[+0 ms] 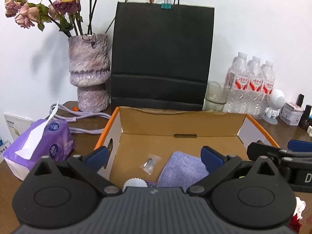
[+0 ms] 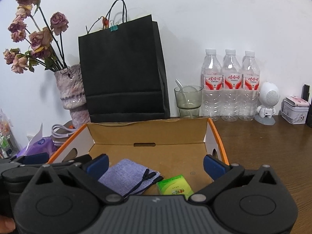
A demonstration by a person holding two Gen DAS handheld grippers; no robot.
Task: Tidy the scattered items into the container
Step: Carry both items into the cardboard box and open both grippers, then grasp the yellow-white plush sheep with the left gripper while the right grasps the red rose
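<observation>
Inside the open brown cardboard box with orange rim (image 2: 216,134), a folded lilac woven cloth (image 2: 124,173) is lying flat, with a thin black cable (image 2: 143,181) draped on it, a green printed carton (image 2: 173,188) beside it and a small clear plastic packet (image 1: 150,162) resting on the floor. The left gripper (image 1: 156,157) and right gripper (image 2: 156,164) are both hovering over the box with jaws spread wide, gripping nothing. A white scalloped round object (image 1: 135,182) is being partly cut off behind the left gripper body, so its identity cannot be determined.

Black bag (image 2: 122,70), vase (image 2: 71,93), bottles (image 2: 231,85), glass (image 2: 188,101).
</observation>
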